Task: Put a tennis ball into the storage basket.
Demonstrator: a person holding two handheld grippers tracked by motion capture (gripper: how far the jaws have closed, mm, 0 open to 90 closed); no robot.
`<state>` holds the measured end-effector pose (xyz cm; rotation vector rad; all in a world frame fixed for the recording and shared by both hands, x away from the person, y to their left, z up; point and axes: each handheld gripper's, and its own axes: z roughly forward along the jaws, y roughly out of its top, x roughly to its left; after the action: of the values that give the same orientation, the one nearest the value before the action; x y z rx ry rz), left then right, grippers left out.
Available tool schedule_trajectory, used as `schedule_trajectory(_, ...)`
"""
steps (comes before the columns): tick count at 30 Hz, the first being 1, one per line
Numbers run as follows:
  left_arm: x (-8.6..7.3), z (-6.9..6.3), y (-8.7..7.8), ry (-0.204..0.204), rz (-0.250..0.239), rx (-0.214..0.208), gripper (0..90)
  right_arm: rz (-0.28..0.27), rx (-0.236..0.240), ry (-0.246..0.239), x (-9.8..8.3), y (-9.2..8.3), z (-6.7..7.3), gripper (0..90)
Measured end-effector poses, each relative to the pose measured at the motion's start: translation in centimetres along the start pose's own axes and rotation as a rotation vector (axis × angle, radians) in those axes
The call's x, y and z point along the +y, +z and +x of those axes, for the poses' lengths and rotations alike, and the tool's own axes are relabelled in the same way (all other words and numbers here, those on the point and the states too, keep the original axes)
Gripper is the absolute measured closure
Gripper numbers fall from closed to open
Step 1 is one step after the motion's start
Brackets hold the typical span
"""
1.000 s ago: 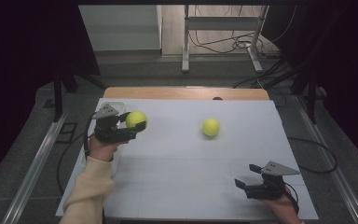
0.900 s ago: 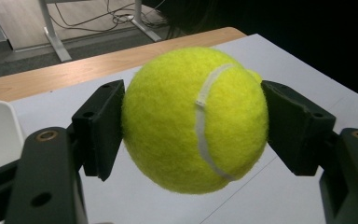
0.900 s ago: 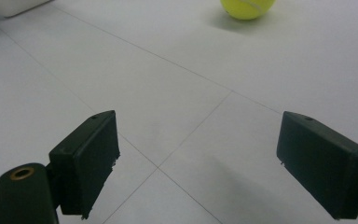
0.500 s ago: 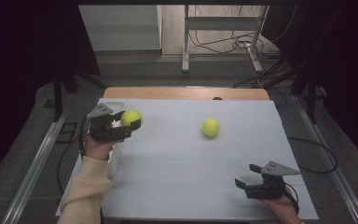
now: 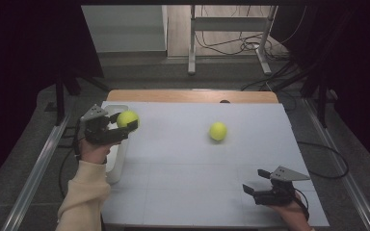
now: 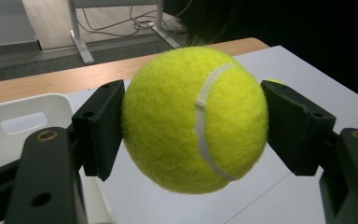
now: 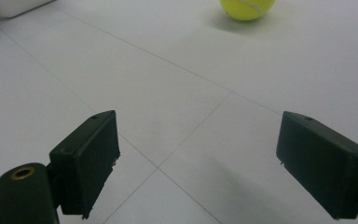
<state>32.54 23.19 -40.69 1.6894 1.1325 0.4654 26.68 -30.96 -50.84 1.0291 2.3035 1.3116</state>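
Note:
A yellow tennis ball (image 5: 126, 118) (image 6: 193, 119) is held above the table's left edge, and my left gripper (image 5: 125, 124) (image 6: 193, 128) is shut on it with a pad pressed on each side. A second tennis ball (image 5: 218, 131) (image 7: 247, 7) rests on the white tabletop, right of the middle. Near the table's front right corner my right gripper (image 5: 251, 190) (image 7: 196, 168) stands open low over the surface. Nothing is between its jaws, and the loose ball lies well ahead of it.
A white bin (image 5: 118, 159) (image 6: 18, 116) stands along the table's left edge, just below and beside the held ball. The white table (image 5: 183, 163) has a wooden strip (image 5: 188, 96) at its far edge. Table legs and cables lie on the floor beyond.
My left gripper has shifted a little to the left with the ball, toward the white bin. The right gripper and the loose ball have stayed put.

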Motion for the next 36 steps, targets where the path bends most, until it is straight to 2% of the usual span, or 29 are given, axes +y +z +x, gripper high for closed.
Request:
schedule_trajectory(19,0.1,2.5,-1.9,-0.041,-0.036,0.071,26.9,0.001,0.0,0.002,0.0,0.0,0.0,13.2)
schedule_trajectory(29,0.2,3.2,-1.1,-0.037,-0.016,0.104,26.9,-0.001,-0.001,0.002,0.0,0.0,0.0,13.2)
schedule_trajectory(36,0.2,4.1,-0.2,-0.056,0.007,0.118,26.9,0.001,-0.003,0.003,0.0,0.1,0.0,13.3)
